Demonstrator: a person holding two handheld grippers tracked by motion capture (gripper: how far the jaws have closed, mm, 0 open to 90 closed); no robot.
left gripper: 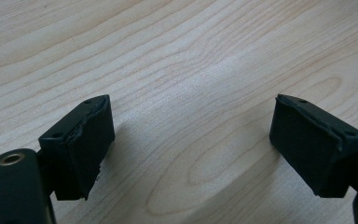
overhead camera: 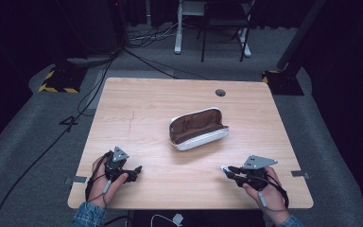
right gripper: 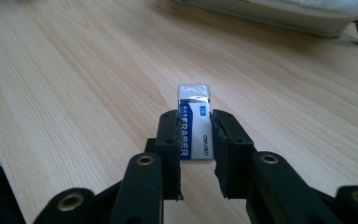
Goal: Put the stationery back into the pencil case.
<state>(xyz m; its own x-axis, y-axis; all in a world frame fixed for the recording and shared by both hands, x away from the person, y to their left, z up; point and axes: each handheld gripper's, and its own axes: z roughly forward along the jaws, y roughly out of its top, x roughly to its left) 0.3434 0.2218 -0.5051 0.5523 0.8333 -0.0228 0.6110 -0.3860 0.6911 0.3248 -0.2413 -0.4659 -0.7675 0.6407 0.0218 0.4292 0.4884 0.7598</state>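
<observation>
A: Going left to right, what is seen first?

B: The left gripper (overhead camera: 131, 172) is held low at the table's (overhead camera: 137, 109) near-left edge, its jaws spread wide with only bare wood between them.

A: And the case?

B: The open pencil case (overhead camera: 197, 128) is laid near the table's middle, its brown lining turned up, its long axis run from about eight o'clock to two o'clock.

A: Then the right side?

B: The right gripper (right gripper: 196, 137) is closed on a white eraser (right gripper: 194, 122) in a blue-and-white sleeve, pinched across its narrow sides, long axis pointed straight ahead along the jaws (the free end sticks out beyond the pads).

A: What does the coming move turn on?

B: The case is found at about eleven o'clock from the right gripper (overhead camera: 230, 172), which is judged the nearer of the two to it; the eraser is likely meant to be carried up and leftward into the opening.
</observation>
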